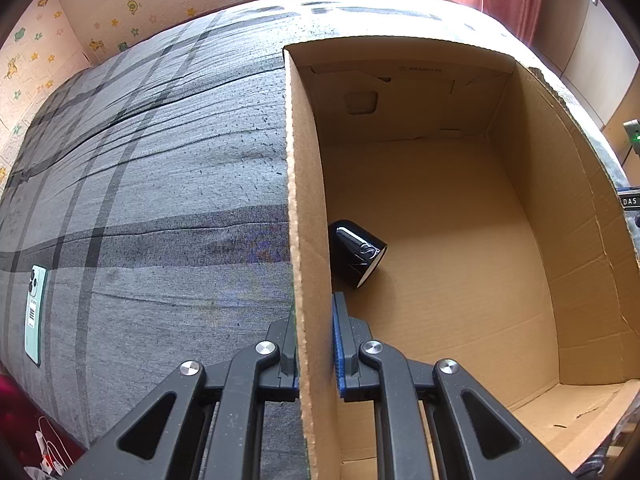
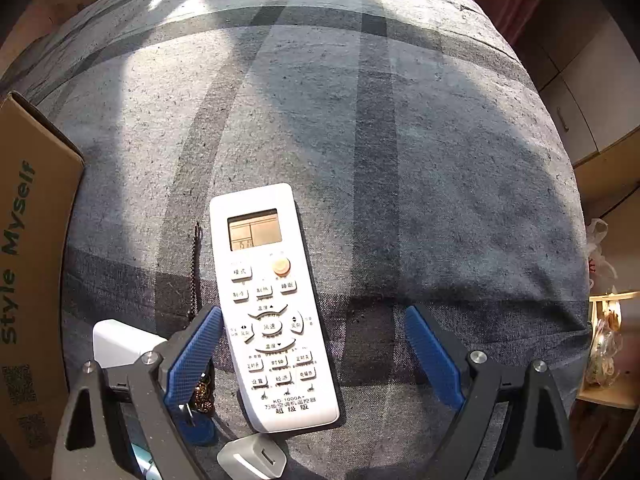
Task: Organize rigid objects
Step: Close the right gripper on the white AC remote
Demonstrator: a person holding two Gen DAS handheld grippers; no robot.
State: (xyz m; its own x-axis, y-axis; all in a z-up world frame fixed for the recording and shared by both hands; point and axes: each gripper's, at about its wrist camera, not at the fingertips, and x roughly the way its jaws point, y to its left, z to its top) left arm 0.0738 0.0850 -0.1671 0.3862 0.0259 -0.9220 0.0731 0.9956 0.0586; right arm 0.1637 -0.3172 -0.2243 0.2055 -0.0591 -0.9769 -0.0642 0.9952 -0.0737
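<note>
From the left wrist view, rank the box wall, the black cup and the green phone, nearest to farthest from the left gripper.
1. Cardboard box wall: clamped in the left gripper.
2. Black cup: on its side inside the box, just beyond the fingertips.
3. Green phone: far left on the grey bedcover.

2 steep downward views, shared bedspread (image 1: 140,184)

Box floor (image 1: 440,240) mostly free (black cup (image 1: 356,254) near left wall).

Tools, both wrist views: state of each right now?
Left tool: shut on the side wall of the brown cardboard box.
Right tool: open, its fingers either side of the white air-conditioner remote control, holding nothing.
</note>
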